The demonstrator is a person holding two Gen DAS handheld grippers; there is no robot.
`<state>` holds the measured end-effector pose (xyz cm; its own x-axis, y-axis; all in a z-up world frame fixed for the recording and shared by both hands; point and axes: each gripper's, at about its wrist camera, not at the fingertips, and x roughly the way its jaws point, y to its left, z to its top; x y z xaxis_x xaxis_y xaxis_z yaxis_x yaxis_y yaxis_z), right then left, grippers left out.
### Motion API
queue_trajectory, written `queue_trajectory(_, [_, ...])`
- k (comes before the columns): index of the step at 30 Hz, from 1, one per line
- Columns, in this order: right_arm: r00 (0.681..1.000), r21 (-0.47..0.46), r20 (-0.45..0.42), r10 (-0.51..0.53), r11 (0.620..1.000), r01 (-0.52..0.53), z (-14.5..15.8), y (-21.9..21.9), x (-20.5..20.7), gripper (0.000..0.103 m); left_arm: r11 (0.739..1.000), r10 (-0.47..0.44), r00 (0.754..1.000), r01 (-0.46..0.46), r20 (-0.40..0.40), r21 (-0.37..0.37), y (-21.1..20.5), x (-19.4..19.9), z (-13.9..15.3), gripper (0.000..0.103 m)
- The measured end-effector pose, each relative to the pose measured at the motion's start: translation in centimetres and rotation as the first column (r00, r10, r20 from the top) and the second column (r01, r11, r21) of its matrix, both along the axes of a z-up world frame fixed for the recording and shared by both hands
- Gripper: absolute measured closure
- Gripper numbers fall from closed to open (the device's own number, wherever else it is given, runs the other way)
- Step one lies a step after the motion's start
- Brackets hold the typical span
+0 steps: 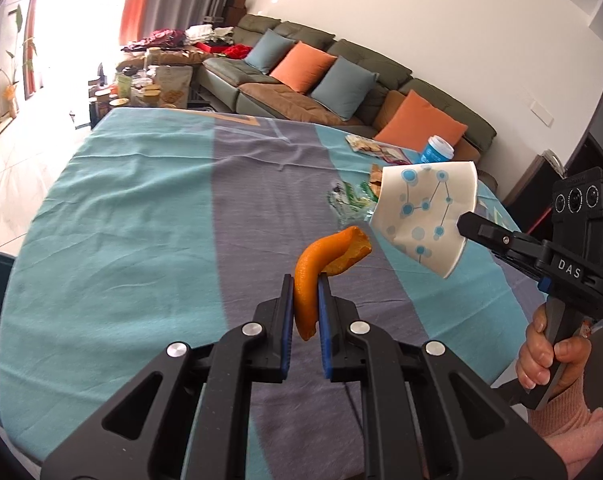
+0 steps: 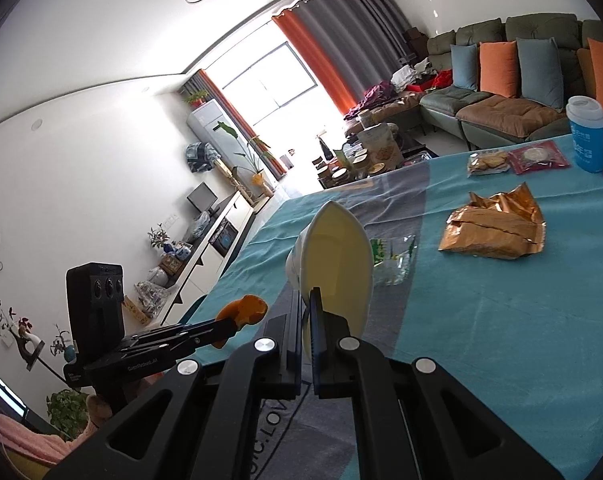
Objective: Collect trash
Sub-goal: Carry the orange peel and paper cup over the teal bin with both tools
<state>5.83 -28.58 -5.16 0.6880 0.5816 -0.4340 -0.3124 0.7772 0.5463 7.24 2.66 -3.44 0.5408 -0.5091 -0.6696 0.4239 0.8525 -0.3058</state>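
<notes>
Left hand-held gripper: I am holding it tilted down toward the tabletop, its blue pads pressing on an orange peel. The peel is standing up between the pads, and its top end is curling over to the right, clear of the cloth.

Right hand-held gripper: I am holding it at a shallower downward slant than the left, with the jaws pinched tight on the rim of a paper cup. The cup, white with blue dots, is lying on its side in the air, squashed nearly flat at the mouth, with the pale inside facing the right wrist camera. In the left wrist view the same cup is hanging up and to the right of the peel, near it but apart.

My right hand is wrapping around the black grip, fingers curled on the front, a pink sleeve at the wrist.

Both pieces of trash are lifted off the cloth. Lying on the tabletop: a crumpled gold wrapper, a clear plastic wrapper with green print just behind the cup, and two snack packets near the far edge. A blue lidded cup is standing upright beside them.

A sofa with orange and blue cushions is running along the wall beyond.
</notes>
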Motion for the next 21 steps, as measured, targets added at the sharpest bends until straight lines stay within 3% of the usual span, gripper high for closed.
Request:
queue_trajectory(12, [0.994, 0.001, -0.013, 0.107, 0.994, -0.107, -0.4, 4.8, 1.4, 0.1, 0.996, 0.092, 0.996, -0.092, 0.005, 0.003, 4.3, -1.2, -0.2, 0.091])
queue_trajectory(21, [0.979, -0.001, -0.015, 0.204, 0.979, -0.204, -0.3, 8.5, 2.7, 0.1, 0.978, 0.209, 0.978, -0.209, 0.004, -0.001, 9.5, -2.1, -0.1, 0.091])
